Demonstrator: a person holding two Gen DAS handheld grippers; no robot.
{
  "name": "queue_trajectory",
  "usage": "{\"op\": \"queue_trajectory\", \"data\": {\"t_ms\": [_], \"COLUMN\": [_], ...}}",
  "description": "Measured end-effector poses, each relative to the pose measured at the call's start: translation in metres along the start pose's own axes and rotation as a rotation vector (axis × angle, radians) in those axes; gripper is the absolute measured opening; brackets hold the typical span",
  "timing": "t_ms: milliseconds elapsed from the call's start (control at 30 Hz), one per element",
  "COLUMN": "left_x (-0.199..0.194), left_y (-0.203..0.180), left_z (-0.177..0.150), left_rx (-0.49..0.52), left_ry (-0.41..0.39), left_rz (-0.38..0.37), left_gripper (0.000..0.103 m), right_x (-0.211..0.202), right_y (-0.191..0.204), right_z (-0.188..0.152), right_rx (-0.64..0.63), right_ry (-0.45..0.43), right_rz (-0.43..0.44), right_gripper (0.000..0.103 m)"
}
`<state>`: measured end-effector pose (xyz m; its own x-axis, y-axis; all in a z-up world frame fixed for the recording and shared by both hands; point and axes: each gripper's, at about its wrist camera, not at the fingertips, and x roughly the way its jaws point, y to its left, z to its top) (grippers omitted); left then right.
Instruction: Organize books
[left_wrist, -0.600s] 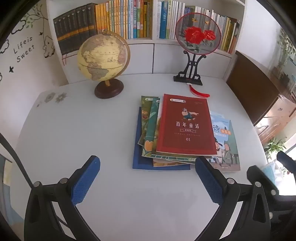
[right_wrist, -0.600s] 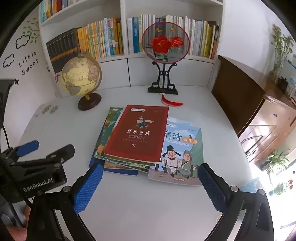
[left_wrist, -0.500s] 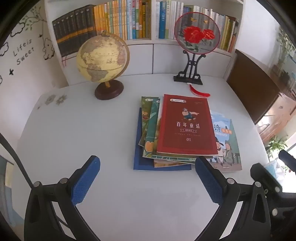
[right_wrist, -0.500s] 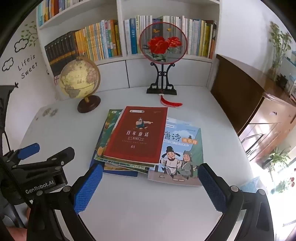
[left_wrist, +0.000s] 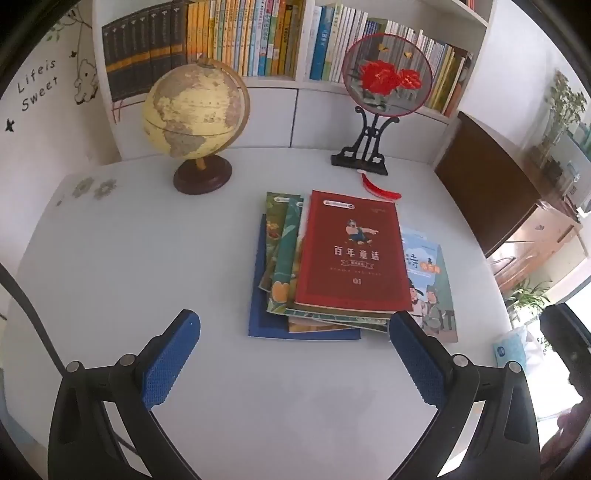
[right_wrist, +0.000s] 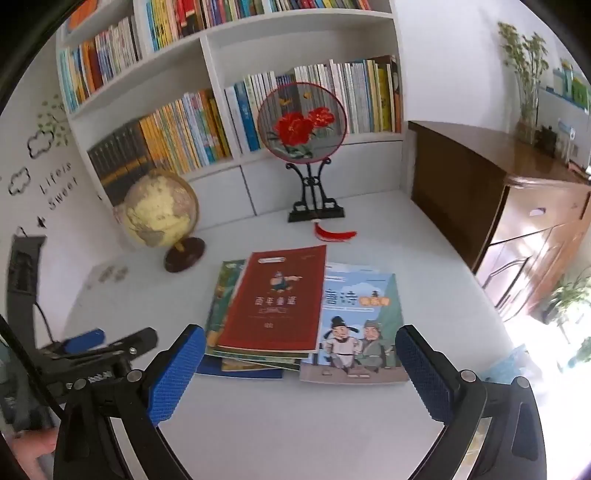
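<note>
Both hand-held grippers have edged toward the books (left_wrist: 332, 266) since the earlier frames. Left hand-held gripper (left_wrist: 295, 354) hovers with jaws wide, nothing between them. Right hand-held gripper (right_wrist: 299, 365) is likewise wide and empty. A red book (right_wrist: 275, 301) tops the untidy pile on the counter (left_wrist: 129, 266), near the globe (left_wrist: 194, 114).

**Both grippers wide open, nothing held**

The left gripper (left_wrist: 294, 363) fills the lower part of its frame, jaws spread wide and empty. The right gripper (right_wrist: 300, 371) is the same, tilted downward. At lower left of the right view, the left gripper appears.
</note>
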<state>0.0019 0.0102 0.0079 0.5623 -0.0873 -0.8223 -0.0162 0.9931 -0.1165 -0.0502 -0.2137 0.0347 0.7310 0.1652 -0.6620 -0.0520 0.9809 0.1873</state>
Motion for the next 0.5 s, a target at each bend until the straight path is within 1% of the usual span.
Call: {"op": "queue_trajectory", "data": {"t_ms": [100, 133, 167, 233, 267, 333, 400, 500], "left_x": [-0.006, -0.007, -0.007, -0.007, -0.008, -0.009, -0.010, -0.011], "left_y": [0.005, 0.006, 0.007, 0.008, 0.009, 0.010, 0.011, 0.011], "left_z": [0.001, 0.001, 0.001, 0.001, 0.001, 0.000, -0.002, -0.003], "left_rx": [-0.005, -0.008, -0.009, -0.004, -0.001, 0.003, 0.004, 0.014], "left_ry": [-0.024, -0.026, -0.025, -0.028, -0.030, -0.037, -0.041, -0.046], "left_rz": [0.000, 0.004, 0.018, 0.033, 0.034, 0.034, 0.031, 0.034], "left_gripper": [0.102, 0.102, 0.102, 0.102, 0.102, 0.102, 0.102, 0.102], "right_x": [-0.004, -0.003, -0.001, 0.000, 0.000, -0.003, -0.007, -0.007], "right_y": [-0.006, -0.007, -0.007, -0.003, 0.001, 0.005, 0.010, 0.014], "right_z": [-0.001, -0.002, -0.002, -0.005, -0.005, -0.005, -0.006, -0.005], "right_rx": [0.049, 0.068, 0.075, 0.069, 0.051, 0.014, -0.014, -0.025], "right_ry": [-0.008, 0.000, 0.011, 0.023, 0.026, 0.012, -0.003, 0.002], "right_rz": [0.061, 0.086, 0.093, 0.070, 0.043, 0.015, 0.014, -0.001], "right_gripper": [0.103, 0.103, 0.103, 0.103, 0.103, 0.103, 0.103, 0.103]}}
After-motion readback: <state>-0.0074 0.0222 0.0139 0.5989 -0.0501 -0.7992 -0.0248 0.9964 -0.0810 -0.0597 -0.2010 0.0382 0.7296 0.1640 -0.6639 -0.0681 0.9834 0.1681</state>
